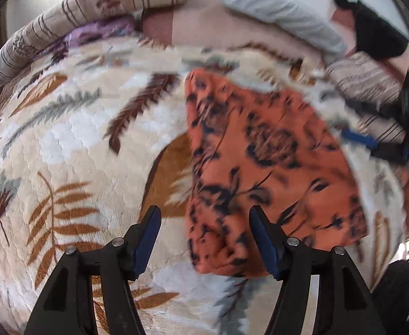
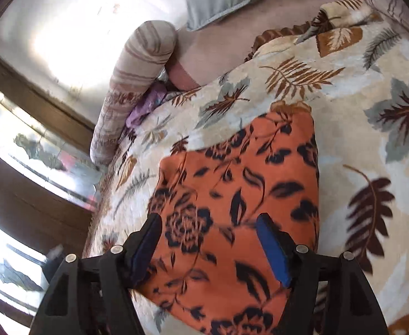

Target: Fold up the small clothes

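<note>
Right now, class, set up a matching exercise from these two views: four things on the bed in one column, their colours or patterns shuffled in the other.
Things:
1. garment
2. blanket
3. bolster
4. pillow

Looks:
A. beige with brown stripes
B. plain pale grey-blue
C. orange with dark flowers
D. cream with leaf prints

Pairs: 1-C, 2-D, 3-A, 4-B

Left gripper [image 1: 204, 240] and right gripper [image 2: 208, 247] hold jaws spread wide

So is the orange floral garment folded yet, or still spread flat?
Folded, it seems: the orange floral garment lies as a compact rectangle on the leaf-print blanket, with layered edges at one end. Both grippers are open.
</note>
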Demonstrator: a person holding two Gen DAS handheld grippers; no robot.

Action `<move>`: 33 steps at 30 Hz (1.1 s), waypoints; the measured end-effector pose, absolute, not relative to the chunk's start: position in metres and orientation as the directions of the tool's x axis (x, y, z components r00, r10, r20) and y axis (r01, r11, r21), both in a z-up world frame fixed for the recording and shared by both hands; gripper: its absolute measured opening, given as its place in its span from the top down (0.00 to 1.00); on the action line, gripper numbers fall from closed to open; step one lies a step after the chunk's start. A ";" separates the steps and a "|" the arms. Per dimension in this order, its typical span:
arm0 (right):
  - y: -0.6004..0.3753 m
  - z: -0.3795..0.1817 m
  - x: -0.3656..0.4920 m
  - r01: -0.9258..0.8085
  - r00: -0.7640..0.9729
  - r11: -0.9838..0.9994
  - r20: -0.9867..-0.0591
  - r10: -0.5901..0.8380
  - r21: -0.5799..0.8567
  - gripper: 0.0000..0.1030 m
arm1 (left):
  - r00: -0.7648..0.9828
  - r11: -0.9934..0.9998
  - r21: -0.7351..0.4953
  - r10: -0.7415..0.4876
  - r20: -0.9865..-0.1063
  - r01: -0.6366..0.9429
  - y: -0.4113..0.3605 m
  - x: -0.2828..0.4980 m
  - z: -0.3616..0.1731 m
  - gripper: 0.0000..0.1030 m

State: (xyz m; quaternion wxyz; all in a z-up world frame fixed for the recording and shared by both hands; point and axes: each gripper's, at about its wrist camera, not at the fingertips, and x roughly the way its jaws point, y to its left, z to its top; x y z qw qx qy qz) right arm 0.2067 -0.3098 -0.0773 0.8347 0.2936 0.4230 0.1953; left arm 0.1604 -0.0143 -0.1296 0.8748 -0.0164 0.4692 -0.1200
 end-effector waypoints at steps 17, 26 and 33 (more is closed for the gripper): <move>-0.301 -0.074 0.216 -0.066 0.596 0.778 -0.600 0.533 0.625 0.22 | 0.569 0.982 -0.132 -0.188 -0.801 0.138 -0.009 0.139 -0.114 0.30; -0.276 -0.095 0.146 -0.024 0.530 0.791 -0.663 0.529 0.612 0.17 | 0.585 0.988 -0.137 -0.154 -0.796 0.074 -0.003 0.092 -0.080 0.28; -0.260 -0.045 0.057 -0.080 0.655 0.880 -0.641 0.400 0.468 0.16 | 0.617 0.987 -0.155 -0.150 -0.773 0.047 0.000 0.058 -0.062 0.24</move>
